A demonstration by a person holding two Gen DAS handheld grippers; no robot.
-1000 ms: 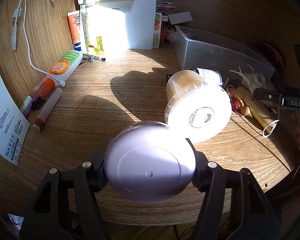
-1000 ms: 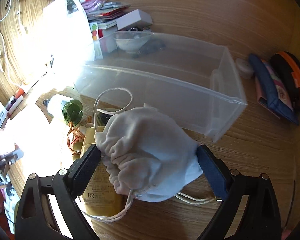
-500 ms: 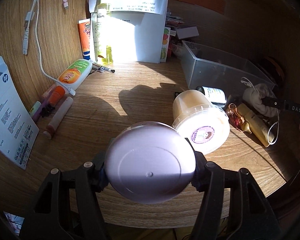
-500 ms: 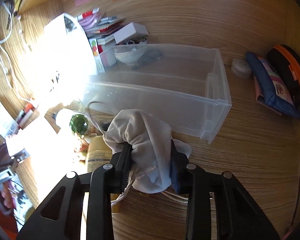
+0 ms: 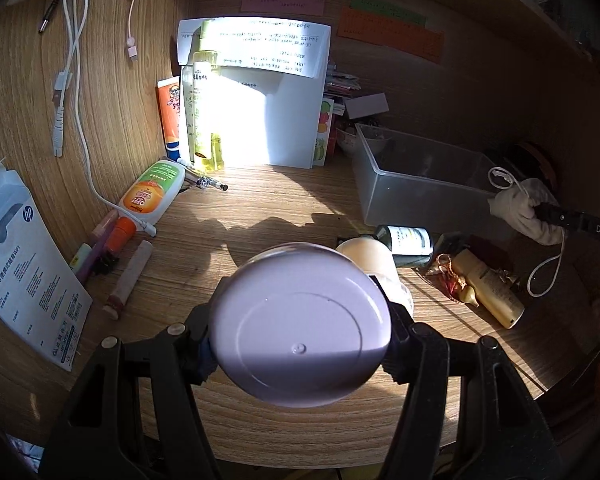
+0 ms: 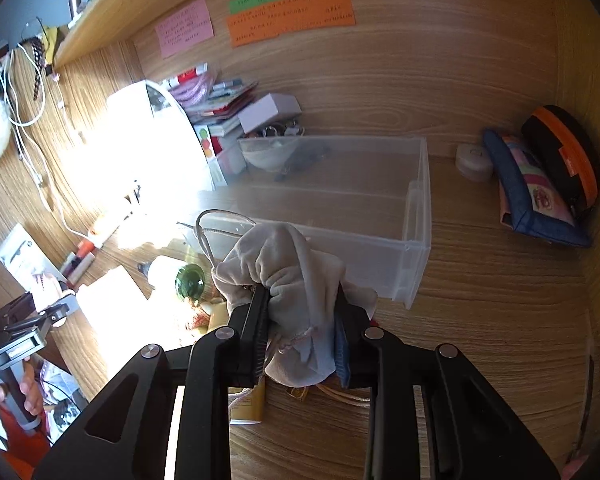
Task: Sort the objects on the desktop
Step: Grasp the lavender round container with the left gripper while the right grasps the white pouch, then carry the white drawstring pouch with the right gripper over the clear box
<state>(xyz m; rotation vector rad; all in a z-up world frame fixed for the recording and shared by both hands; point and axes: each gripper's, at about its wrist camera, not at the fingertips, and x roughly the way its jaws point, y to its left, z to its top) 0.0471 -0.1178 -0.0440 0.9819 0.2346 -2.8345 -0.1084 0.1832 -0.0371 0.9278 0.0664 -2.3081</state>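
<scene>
My left gripper is shut on a round white lidded jar and holds it above the desk's front edge. My right gripper is shut on a grey drawstring cloth pouch, lifted off the desk in front of the clear plastic bin. The pouch also shows in the left wrist view, beside the bin. A cream tub, a green-capped bottle and a yellow bottle lie on the desk.
A sunscreen tube, pens and a stick lie at the left, with an HP box. White folder and bottles stand at the back. Pouches lean at the right wall. Cables hang on the left wall.
My right gripper has closed on the cloth pouch and lifted it off the desk. My left gripper has risen and drawn back with the jar.
</scene>
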